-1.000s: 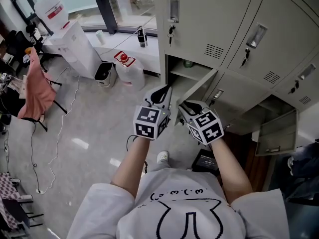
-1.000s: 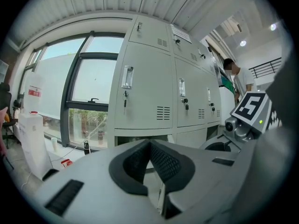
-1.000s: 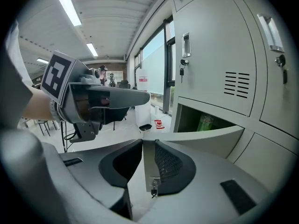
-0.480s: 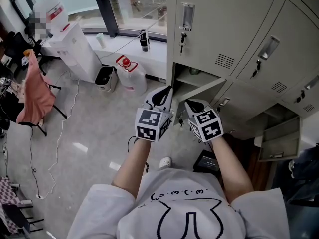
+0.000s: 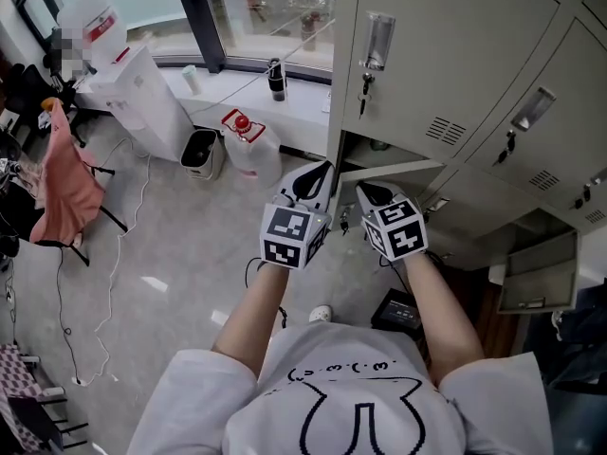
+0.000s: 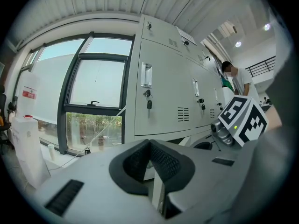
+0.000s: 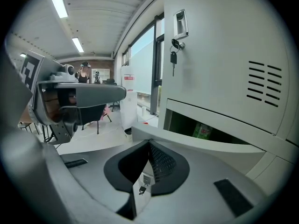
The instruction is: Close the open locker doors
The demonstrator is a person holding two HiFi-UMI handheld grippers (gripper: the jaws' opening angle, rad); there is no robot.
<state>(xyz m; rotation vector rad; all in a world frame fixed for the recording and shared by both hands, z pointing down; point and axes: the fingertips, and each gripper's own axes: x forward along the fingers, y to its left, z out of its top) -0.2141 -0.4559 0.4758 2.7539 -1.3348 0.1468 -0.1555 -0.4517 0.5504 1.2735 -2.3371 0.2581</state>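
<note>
In front of the lockers (image 5: 446,55), we hold the right claw (image 5: 366,191) pressed together and empty, just beside the partly open locker door (image 5: 394,170). Our left claw (image 5: 317,174) is likewise pressed together.

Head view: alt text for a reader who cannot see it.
From above, a person holds the shut left gripper and shut right gripper near the edge of a partly open grey metal locker door. A second locker door stands open at lower right.
</note>
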